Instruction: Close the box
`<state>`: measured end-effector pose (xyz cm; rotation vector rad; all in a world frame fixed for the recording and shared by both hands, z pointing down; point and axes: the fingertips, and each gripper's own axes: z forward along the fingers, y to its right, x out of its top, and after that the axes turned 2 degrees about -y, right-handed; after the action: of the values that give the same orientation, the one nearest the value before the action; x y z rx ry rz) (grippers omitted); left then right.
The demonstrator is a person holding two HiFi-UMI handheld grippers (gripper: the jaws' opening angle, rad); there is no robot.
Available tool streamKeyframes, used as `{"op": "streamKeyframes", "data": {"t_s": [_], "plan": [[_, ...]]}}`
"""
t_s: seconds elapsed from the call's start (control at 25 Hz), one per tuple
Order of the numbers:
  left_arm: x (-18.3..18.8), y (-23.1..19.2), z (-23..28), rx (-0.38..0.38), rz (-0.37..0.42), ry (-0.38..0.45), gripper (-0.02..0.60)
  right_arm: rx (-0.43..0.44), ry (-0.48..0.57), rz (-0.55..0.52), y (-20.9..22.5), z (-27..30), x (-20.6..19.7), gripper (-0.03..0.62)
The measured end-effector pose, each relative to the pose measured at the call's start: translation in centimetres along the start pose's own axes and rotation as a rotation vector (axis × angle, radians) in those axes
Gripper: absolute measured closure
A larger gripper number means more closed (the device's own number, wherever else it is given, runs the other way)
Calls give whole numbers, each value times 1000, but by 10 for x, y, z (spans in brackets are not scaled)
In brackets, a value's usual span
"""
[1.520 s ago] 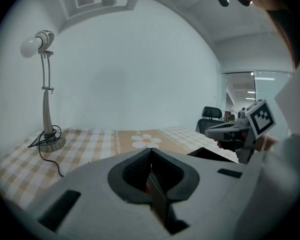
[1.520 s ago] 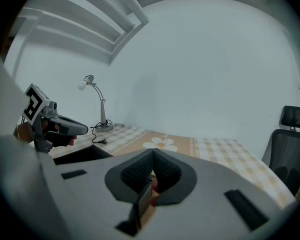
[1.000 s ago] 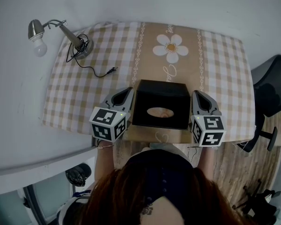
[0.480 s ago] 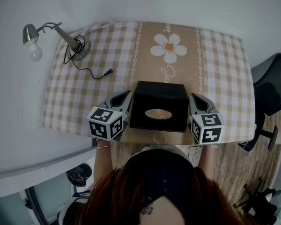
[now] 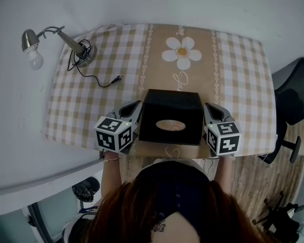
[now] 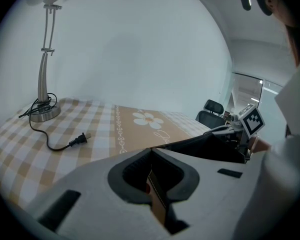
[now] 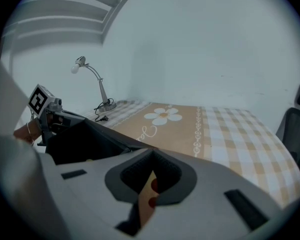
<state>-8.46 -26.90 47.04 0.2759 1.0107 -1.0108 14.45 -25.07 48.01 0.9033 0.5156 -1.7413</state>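
Note:
A black box with an oval opening in its top stands near the table's front edge. My left gripper lies against its left side and my right gripper against its right side. In the left gripper view my left gripper is shut on a thin brown flap at the box's side. In the right gripper view my right gripper is shut on a brown flap with red dots beside the box.
A checked tablecloth with a daisy on its brown runner covers the table. A desk lamp with a loose cord and plug stands at the back left. A black office chair is off the table's right edge.
Both grippers have drawn a little closer in to the box's sides, the right one most. The box stays in place.

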Motion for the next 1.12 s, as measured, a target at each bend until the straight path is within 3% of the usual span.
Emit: {"op": "streamKeyframes", "data": {"t_s": [1.12], "plan": [[-9, -12, 30, -49, -58, -77, 560, 92, -67, 41, 6, 29, -8, 577]]}}
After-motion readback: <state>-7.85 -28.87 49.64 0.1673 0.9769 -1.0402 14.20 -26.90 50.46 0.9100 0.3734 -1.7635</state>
